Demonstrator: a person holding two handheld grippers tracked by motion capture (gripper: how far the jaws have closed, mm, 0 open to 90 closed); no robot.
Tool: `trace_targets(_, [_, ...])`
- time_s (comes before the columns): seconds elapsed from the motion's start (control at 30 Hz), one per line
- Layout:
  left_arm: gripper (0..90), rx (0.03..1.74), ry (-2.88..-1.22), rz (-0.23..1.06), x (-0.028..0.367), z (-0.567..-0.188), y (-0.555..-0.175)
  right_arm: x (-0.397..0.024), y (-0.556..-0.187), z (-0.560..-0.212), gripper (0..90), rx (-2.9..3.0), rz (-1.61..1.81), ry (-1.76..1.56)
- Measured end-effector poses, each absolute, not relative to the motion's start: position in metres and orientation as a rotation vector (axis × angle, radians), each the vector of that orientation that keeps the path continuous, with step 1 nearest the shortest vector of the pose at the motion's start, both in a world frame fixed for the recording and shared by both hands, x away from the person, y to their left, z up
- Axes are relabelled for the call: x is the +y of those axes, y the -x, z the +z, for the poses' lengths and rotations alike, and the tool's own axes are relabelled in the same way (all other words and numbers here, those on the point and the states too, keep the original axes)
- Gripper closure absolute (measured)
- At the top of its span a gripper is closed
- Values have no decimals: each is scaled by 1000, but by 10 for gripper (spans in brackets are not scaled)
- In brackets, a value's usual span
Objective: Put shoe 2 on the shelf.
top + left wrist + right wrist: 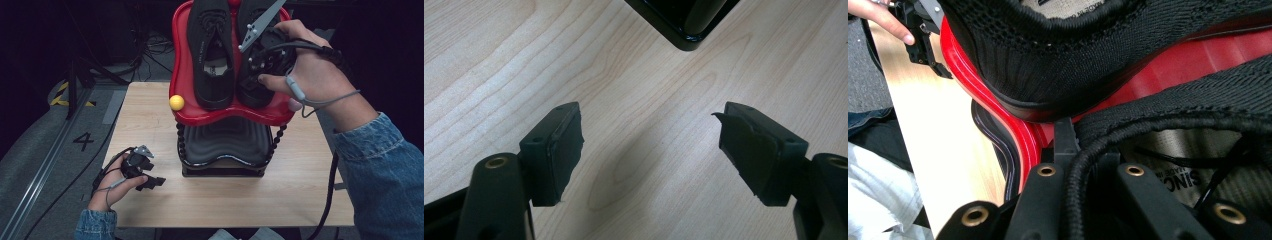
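Observation:
Two black knit shoes stand side by side on the red top tray (200, 117) of a small shoe rack. My right gripper (256, 70) reaches down onto the right shoe (249, 94) near the tray's front. In the right gripper view my right gripper (1083, 160) is shut on the corded collar rim of that shoe (1198, 115), with the left shoe (1048, 65) just beyond. The left shoe (212, 55) lies untouched. My left gripper (152, 182) rests low over the table at the front left, open, with bare wood between its jaws (649, 145).
The rack has a black lower shelf (225, 145) under the red tray and stands mid-table on the light wooden table (225, 200). A yellow ball knob (176, 102) sticks out at the tray's left front corner. The rack's black base corner (689, 25) lies ahead of my left gripper.

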State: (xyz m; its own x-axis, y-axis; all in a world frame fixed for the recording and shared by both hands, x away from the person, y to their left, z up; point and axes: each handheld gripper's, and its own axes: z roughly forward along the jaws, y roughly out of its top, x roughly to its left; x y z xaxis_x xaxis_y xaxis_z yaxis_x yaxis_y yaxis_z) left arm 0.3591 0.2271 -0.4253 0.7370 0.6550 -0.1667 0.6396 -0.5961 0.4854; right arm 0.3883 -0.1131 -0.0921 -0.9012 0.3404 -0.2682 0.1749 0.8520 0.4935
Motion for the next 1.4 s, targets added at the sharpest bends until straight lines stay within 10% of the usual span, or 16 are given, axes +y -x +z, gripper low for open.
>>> trace_targets(1.4, [253, 1005, -2396, 29, 238, -424, -358, -188, -338, -45, 595, 2618, 958, -409])
